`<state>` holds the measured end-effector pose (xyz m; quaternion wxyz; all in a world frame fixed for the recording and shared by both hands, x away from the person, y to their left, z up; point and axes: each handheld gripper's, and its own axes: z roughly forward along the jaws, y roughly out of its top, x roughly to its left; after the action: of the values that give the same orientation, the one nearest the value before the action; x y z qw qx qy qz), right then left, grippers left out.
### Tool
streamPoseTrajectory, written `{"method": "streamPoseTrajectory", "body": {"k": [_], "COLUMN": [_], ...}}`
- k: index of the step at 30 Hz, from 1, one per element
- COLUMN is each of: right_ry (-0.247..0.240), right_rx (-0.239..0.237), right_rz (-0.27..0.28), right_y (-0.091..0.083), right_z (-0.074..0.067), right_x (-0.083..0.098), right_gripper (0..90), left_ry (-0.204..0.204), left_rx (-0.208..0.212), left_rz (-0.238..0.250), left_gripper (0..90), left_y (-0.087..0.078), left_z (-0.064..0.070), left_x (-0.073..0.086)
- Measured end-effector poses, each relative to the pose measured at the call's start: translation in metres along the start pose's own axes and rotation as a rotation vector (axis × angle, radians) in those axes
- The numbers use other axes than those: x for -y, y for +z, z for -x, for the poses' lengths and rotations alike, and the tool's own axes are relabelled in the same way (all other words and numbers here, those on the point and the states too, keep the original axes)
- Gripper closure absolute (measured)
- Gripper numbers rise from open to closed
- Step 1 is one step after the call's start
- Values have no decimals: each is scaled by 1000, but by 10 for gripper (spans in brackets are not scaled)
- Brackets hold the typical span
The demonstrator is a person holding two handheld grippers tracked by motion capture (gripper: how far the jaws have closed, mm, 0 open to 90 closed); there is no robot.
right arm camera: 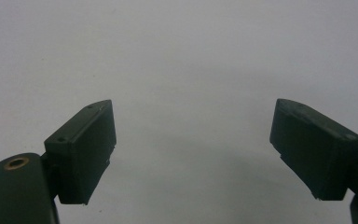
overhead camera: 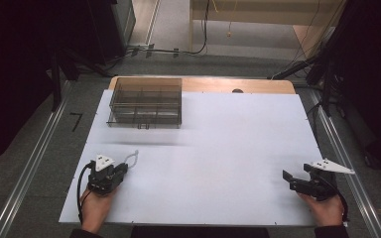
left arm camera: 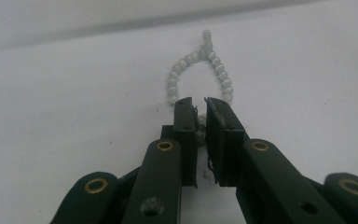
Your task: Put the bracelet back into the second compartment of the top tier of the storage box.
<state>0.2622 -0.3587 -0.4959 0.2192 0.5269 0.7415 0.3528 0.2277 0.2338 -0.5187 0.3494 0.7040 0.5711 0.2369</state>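
Note:
A loop of small white beads (left arm camera: 219, 70) lies on the white table sheet (overhead camera: 228, 148), near its left front part. My left gripper (left arm camera: 199, 105) has its jaws almost together over the near end of the loop, and a bead sits pinched between the pads. From above, the beads (overhead camera: 133, 158) stick out just past the left gripper (overhead camera: 123, 168), which a hand holds low on the sheet. My right gripper (overhead camera: 296, 172) rests at the right front of the sheet. Its jaws stand wide apart (right arm camera: 193, 140) with only bare white sheet between them.
A clear plastic box with several compartments (overhead camera: 146, 101) stands at the back left of the sheet. Behind the sheet runs a strip of wooden tabletop (overhead camera: 258, 85). Metal rails (overhead camera: 34, 158) flank the table, and cables lie on the floor beyond.

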Motion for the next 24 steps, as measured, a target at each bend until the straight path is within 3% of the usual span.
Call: {"method": "streamPoseTrajectory", "body": {"k": [8, 16, 24], "right_ry": [-1, 4, -2], "right_rx": [0, -1, 1], "right_rz": [-1, -4, -6], "right_y": [0, 0, 1], "right_z": [0, 0, 0], "right_x": [0, 0, 0], "right_gripper": [130, 131, 131], "left_ry": [1, -4, -3], "left_rx": [-7, 9, 25], "left_rz": [0, 132, 204], "left_gripper": [860, 863, 863], "left_y": [0, -15, -21], "left_z": [1, 9, 15], "left_x": [0, -7, -14]}}
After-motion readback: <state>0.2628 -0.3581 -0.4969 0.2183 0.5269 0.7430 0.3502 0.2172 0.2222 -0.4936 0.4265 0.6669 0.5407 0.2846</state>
